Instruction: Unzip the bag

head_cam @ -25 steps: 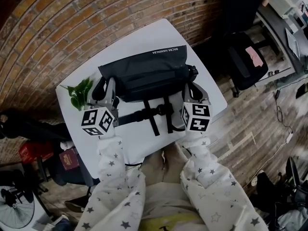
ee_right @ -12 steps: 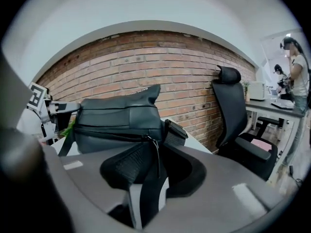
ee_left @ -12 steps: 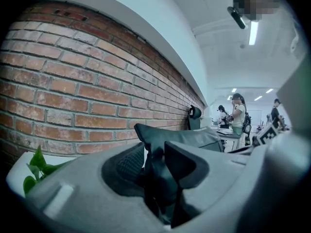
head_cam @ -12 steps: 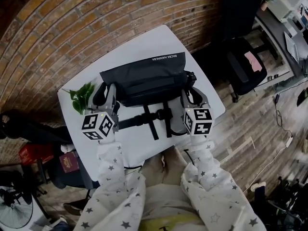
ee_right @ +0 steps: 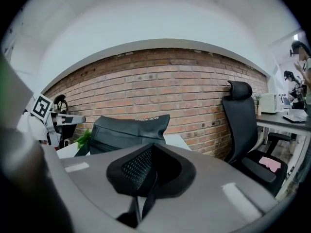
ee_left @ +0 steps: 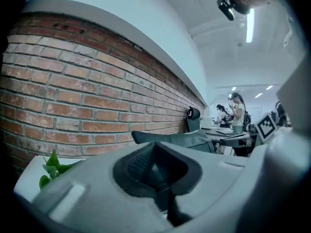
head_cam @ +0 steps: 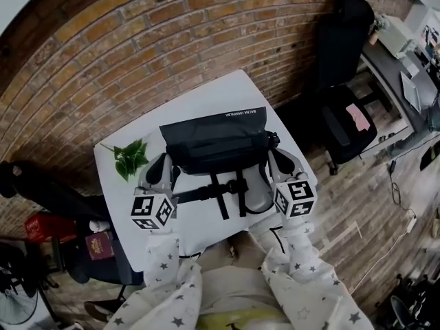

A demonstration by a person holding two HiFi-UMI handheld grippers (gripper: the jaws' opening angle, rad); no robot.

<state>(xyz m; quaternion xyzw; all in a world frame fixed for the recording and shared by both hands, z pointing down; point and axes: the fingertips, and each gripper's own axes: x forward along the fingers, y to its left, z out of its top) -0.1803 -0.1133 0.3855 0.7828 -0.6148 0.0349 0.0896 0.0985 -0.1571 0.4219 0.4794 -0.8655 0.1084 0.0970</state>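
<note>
While the black bag [head_cam: 213,139] lay flat in the middle of the white table [head_cam: 206,91], the left gripper [head_cam: 167,165] sat just beside its left bottom corner and the right gripper [head_cam: 272,157] sat just beside its right end. Seen from its own camera, the left gripper [ee_left: 158,171] had its two dark pads pressed together with nothing between them, and the black bag [ee_left: 189,141] showed past them, farther off. The right gripper [ee_right: 147,171] was the same: its pads met in a thin line and held nothing, with the black bag [ee_right: 129,132] lying ahead and a bit to the left. From above it was hard to tell if either one touched the bag. Small white letters ran along the bag's far edge, too tiny to read. Two black straps [head_cam: 240,198] ran from the bag toward the person. Each gripper had a cube [head_cam: 152,212] with black and white squares. A green leafy sprig [head_cam: 132,158] lay on the table left of the bag, near the brick wall [head_cam: 137,40].
</note>
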